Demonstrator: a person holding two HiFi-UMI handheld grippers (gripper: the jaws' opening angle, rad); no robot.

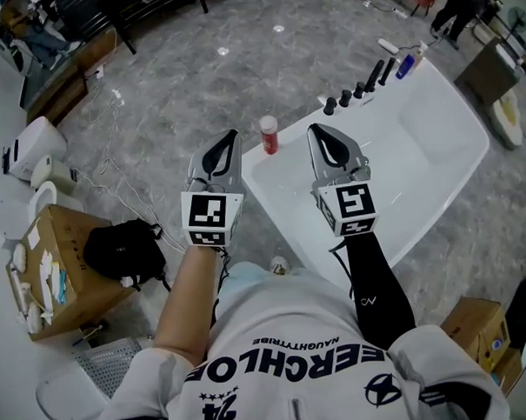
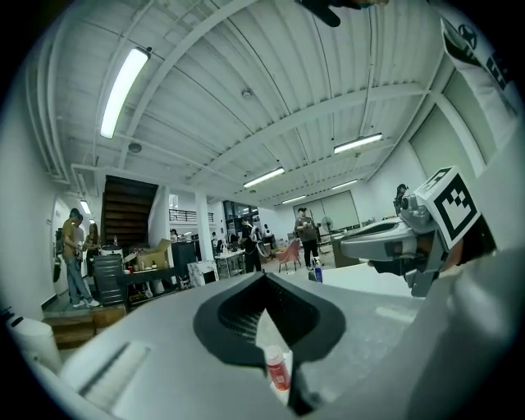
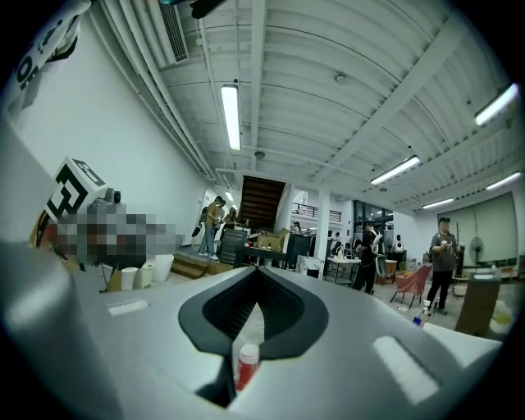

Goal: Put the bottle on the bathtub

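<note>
Bottle (image 1: 268, 135): red body, white cap, long axis upright, at the near-left corner of the tub (image 1: 284, 199), at 12 o'clock from the person. Its base sits right at the rim's outer edge. It appears to rest on the rim, though the head view does not rule out the floor just beyond. Left gripper (image 1: 229, 142): tips closed together, holding nothing, bottle at its 3 o'clock. Right gripper (image 1: 319, 133): tips likewise met, nothing held, bottle at its 9 o'clock. The bottle lies between the two and apart from both, with the left a shade nearer. Judgement: with the bottle at the rim and both grippers off it, the scene fits either a bottle already set on the tub or one awaiting pick-up. Head view alone gives the layout of bottle, tub and grippers. Each gripper view alone shows its tips meeting, with the bottle small and distant through the loop behind them.
</note>
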